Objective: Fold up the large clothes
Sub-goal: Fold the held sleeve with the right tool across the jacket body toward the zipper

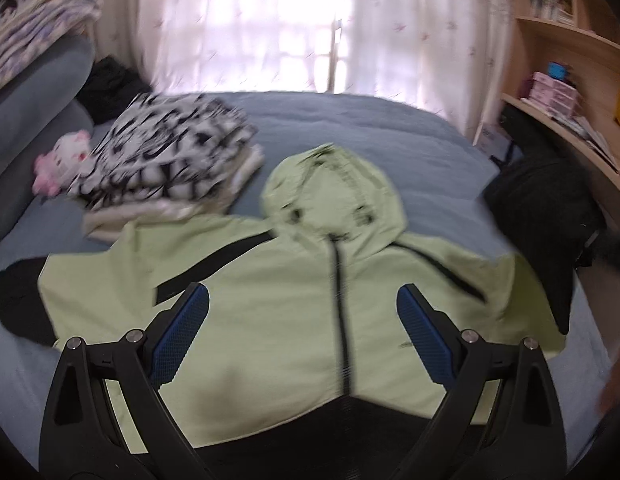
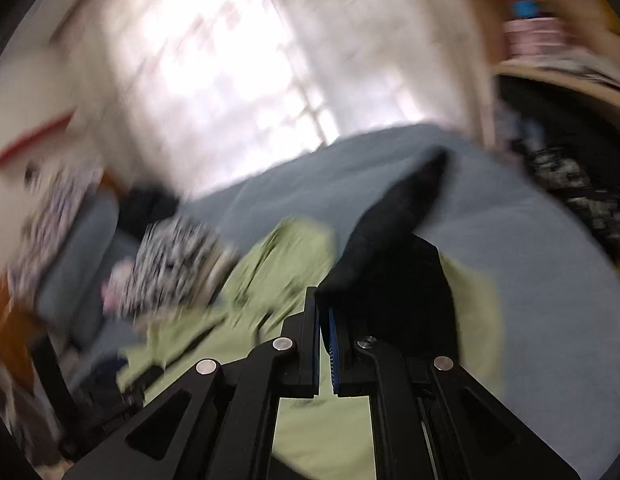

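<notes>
A pale green hooded jacket [image 1: 269,320] with a black zip lies face up on the blue bed [image 1: 390,128], its hood [image 1: 334,192] pointing toward the window. My left gripper [image 1: 303,300] hovers over the chest, open wide, with nothing between its blue pads [image 1: 181,332]. The jacket's left black cuff [image 1: 17,300] rests flat on the sheet. In the blurred right wrist view my right gripper [image 2: 324,308] is shut on the other sleeve's black cuff [image 2: 390,220], which rises from the fingertips above the green jacket [image 2: 318,432].
A stack of folded clothes with a black-and-white top piece [image 1: 165,160] sits at the left, beside a pink plush toy [image 1: 65,160] and grey pillows [image 1: 29,120]. A black bag [image 1: 550,200] and wooden shelves [image 1: 570,60] stand along the right side. Curtains hang behind the bed.
</notes>
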Demonstrator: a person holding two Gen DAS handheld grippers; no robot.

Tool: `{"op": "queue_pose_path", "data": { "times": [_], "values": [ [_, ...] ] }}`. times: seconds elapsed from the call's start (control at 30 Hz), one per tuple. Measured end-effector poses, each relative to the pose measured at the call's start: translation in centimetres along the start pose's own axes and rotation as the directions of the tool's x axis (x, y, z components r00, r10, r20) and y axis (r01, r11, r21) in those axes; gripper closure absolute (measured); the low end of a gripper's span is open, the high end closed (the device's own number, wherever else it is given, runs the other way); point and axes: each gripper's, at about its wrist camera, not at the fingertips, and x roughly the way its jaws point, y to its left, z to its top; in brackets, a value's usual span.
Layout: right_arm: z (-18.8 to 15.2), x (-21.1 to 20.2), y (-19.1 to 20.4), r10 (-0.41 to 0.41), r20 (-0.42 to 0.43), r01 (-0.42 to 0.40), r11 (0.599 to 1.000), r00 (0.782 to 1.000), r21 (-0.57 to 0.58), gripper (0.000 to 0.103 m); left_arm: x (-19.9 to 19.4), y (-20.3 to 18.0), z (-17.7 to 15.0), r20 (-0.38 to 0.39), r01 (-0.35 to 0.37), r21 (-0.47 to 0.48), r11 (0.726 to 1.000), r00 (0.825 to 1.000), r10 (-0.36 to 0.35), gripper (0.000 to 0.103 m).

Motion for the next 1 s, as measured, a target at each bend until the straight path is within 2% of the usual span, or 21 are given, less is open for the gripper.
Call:
{"op": "queue_pose_path", "data": {
  "times": [0.03,0.1,0.13,0.17,0.27,0.33,0.5,0.67,0.73,0.87,1.0],
  "values": [
    [-1.7,2.0,1.8,0.007,-0.052,-0.008,1.000,0.999,-0.020,0.097,0.2,1.1,-0.5,-0.013,-0.005,-0.005,1.000,1.000,0.005,0.009],
    [-5.3,6.1,4.4,0.007,-0.160,-0.017,0.998,0.987,-0.066,0.082,0.9,3.6,-1.8,-0.047,-0.009,-0.026,1.000,0.999,0.008,0.009],
    [-7.5,8.1,5.3,0.016,-0.216,-0.033,0.997,0.976,-0.076,0.061,1.2,4.8,-2.6,-0.066,-0.002,-0.046,0.999,0.998,-0.001,0.009],
    [-9.2,9.4,5.8,0.017,-0.252,-0.039,0.996,0.968,-0.079,0.048,1.7,5.2,-3.3,-0.080,0.003,-0.057,0.998,0.997,-0.007,0.009],
    [-15.0,11.6,6.4,0.019,-0.362,-0.047,0.996,0.932,-0.070,0.047,3.1,7.6,-5.4,-0.133,0.042,-0.112,0.993,0.989,-0.057,0.009],
    [-18.3,11.1,6.4,0.049,-0.385,-0.071,0.996,0.922,-0.045,0.047,3.8,8.6,-6.4,-0.158,0.077,-0.145,0.986,0.982,-0.099,0.009],
    [-22.5,7.4,5.1,0.022,-0.322,-0.040,0.998,0.946,-0.050,0.047,5.0,8.1,-7.6,-0.174,0.164,-0.181,0.970,0.965,-0.196,0.011],
    [-23.5,2.9,2.0,-0.035,-0.201,0.037,0.999,0.979,0.002,0.047,5.5,5.3,-7.7,-0.183,0.252,-0.150,0.956,0.943,-0.277,0.015],
    [-23.3,1.5,0.5,-0.059,-0.161,0.066,0.997,0.985,0.036,0.047,5.7,4.2,-7.8,-0.192,0.288,-0.144,0.947,0.930,-0.312,0.018],
    [-23.3,0.1,-1.8,-0.078,-0.108,0.092,0.988,0.991,0.128,0.047,7.1,1.9,-8.1,-0.226,0.367,-0.154,0.917,0.891,-0.395,0.023],
    [-24.6,0.4,-3.9,-0.078,-0.098,0.098,0.971,0.992,0.217,0.047,9.4,-0.4,-8.5,-0.280,0.362,-0.121,0.924,0.881,-0.382,0.032]
  ]
}}
